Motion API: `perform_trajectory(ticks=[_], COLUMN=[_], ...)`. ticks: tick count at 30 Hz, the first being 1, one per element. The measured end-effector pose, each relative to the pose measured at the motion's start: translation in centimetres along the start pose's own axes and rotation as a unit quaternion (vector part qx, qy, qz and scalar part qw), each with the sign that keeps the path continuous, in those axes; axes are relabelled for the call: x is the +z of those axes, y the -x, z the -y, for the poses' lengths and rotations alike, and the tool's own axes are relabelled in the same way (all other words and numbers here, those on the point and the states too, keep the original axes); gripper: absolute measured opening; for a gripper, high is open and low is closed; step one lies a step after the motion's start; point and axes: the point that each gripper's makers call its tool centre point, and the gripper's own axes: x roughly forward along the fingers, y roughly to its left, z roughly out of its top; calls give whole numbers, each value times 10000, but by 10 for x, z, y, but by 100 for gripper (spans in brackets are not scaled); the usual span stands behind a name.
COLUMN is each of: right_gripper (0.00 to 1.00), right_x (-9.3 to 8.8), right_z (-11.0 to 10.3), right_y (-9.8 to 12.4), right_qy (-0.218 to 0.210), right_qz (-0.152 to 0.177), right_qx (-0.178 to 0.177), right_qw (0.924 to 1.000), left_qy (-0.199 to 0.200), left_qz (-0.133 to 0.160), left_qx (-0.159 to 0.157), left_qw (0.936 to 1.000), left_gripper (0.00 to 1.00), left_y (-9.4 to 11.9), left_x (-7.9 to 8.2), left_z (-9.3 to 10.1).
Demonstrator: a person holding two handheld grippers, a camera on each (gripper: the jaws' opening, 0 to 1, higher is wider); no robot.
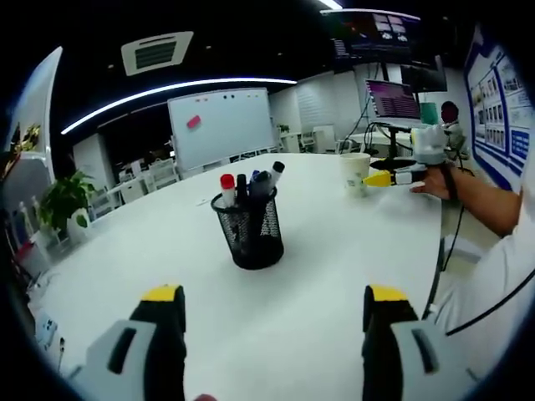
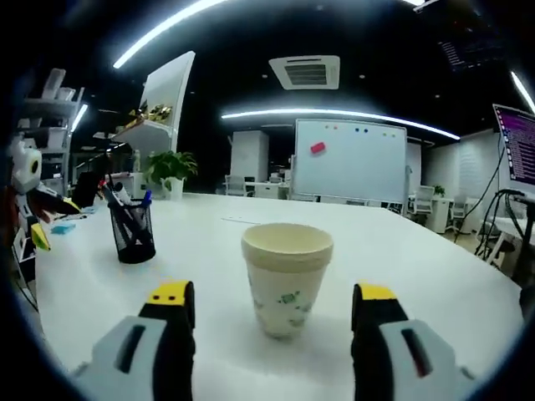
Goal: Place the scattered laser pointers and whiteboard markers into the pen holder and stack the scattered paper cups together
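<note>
Left gripper view had the left gripper with jaws spread wide, nothing between them, low at 6 o'clock over the white table. Pen holder, black mesh, stood upright just past the jaws toward 12 o'clock, already holding several whiteboard markers, red cap and dark caps poking out. Could not tell whether any of those were laser pointers. No loose markers seen on the table here. At 2 o'clock a paper cup stood upright, and the right gripper sat just beside it, held by a person's hand.

Right gripper view: pen holder at 9 o'clock, well apart from the cup. Right gripper had jaws open, empty, flanking the paper cup without touching it as far as visible; the cup was upright at centre, looked like a single stack, but the number of cups nested was not clear.

Judgement: the marker part looked done or nearly so. The cup stacking looked close to finished too, with no other scattered cup visible. What remained was likely just a check or release.
</note>
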Motion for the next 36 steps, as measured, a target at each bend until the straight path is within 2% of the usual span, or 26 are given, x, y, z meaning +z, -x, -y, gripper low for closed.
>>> perform_trajectory(ticks=[16,36], right_gripper=[78,78], right_x=[-13,-14], right_z=[9,12], right_y=[-1,-4], right_qy=[-20,-7], right_qz=[-164,-211], right_qx=[-155,-260], right_qw=[9997,9994], left_qy=[35,16], left_qz=[-25,-46], left_qx=[15,53], left_qw=[10000,10000], left_gripper=[88,88], left_y=[1,4], left_x=[-4,-4], left_z=[1,-2])
